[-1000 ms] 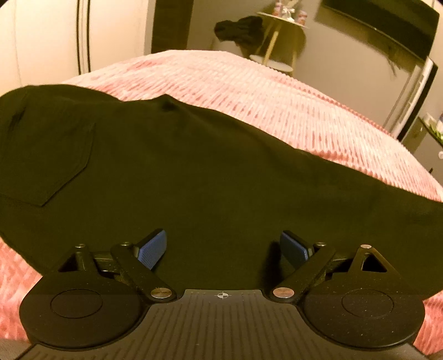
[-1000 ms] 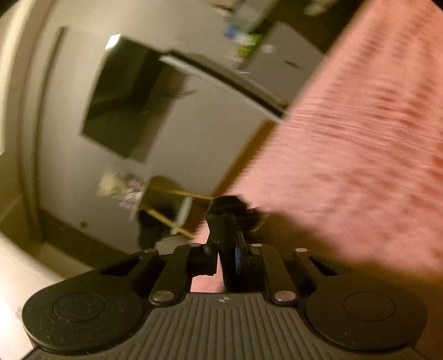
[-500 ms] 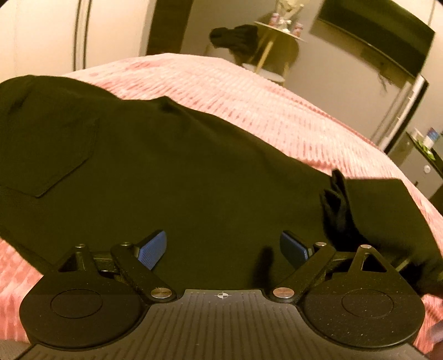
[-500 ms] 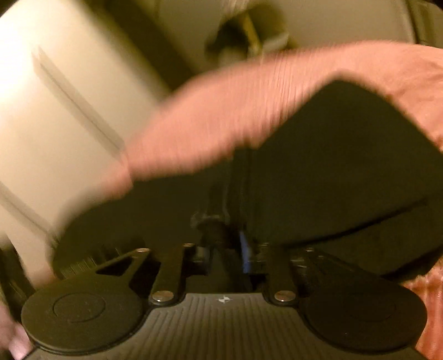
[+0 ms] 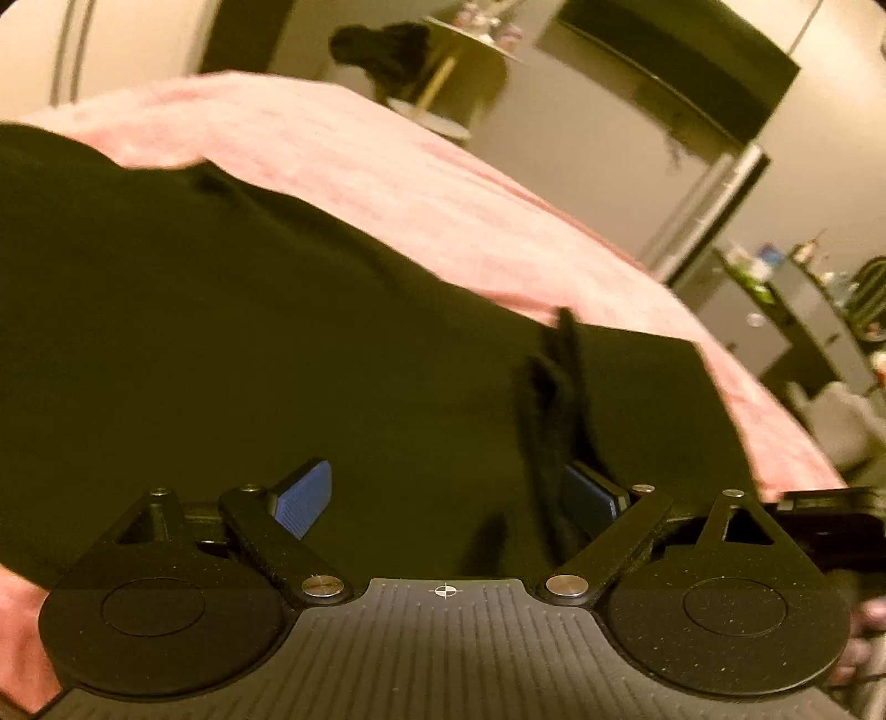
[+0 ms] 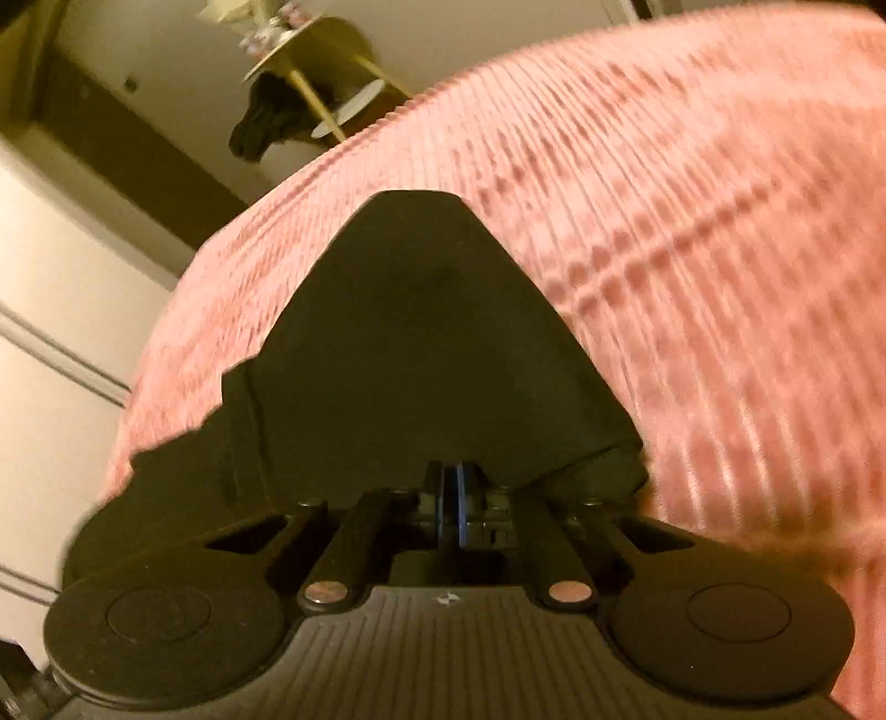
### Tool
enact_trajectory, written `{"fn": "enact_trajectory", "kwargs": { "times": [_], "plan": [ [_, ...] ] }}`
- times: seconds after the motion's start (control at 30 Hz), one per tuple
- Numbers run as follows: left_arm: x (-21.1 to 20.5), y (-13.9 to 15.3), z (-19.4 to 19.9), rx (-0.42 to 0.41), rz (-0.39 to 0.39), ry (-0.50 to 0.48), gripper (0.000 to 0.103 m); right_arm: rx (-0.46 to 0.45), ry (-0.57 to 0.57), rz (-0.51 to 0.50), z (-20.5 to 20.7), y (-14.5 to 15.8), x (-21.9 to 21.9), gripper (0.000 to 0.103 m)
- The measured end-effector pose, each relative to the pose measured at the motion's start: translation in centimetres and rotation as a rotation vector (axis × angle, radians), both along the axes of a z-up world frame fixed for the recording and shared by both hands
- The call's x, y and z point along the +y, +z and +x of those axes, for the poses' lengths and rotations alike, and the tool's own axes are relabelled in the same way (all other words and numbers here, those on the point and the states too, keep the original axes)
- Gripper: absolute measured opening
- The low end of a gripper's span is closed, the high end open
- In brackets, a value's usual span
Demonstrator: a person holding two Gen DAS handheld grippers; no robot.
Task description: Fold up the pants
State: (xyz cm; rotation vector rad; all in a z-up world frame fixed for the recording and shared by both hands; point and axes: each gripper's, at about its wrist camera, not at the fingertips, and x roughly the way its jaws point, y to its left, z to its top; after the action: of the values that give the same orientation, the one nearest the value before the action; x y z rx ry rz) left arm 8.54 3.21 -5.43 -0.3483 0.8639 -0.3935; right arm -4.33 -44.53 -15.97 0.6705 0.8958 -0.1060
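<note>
A second ago the pants (image 5: 232, 332) lay as one flat stretch across the bedspread (image 5: 421, 183) in the left wrist view. Now their far end is doubled back, a bunched ridge of cloth (image 5: 554, 399) standing just beside the left gripper (image 5: 448, 498). The right gripper (image 6: 453, 501), which a second ago was turned toward the wall at the bedspread's edge, now faces the bedspread, its pads pinched on the pants, which drape ahead of it as a dark peak.

Pink ribbed bedspread (image 6: 692, 232), beige walls, round side table (image 5: 470, 50), dim warm light.
</note>
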Motion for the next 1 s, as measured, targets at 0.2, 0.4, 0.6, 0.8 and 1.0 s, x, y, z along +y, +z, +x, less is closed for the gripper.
{"fn": "enact_trajectory", "kwargs": {
  "times": [0.2,0.4,0.6,0.8,1.0],
  "plan": [
    [-3.0,-1.9,3.4,0.186,-0.241,-0.088,0.096,-0.043,-0.015,0.09,-1.2,-0.4,-0.7,0.005],
    [-6.2,-3.9,6.2,0.276,-0.348,-0.101,0.083,-0.071,-0.027,0.167,-2.1,-0.7,-1.1,0.011],
    [-8.1,-5.4,6.5,0.332,-0.321,-0.054,0.014,-0.139,0.004,0.248,-2.4,-0.8,-1.3,0.024],
    [-3.9,-1.4,5.9,0.168,-0.258,0.008,0.013,-0.378,0.03,0.433,-4.4,0.5,-2.9,0.041],
    [3.1,1.0,5.1,0.049,0.042,0.039,0.017,-0.244,0.068,0.372,-3.3,0.2,-1.7,0.047]
  ]
}}
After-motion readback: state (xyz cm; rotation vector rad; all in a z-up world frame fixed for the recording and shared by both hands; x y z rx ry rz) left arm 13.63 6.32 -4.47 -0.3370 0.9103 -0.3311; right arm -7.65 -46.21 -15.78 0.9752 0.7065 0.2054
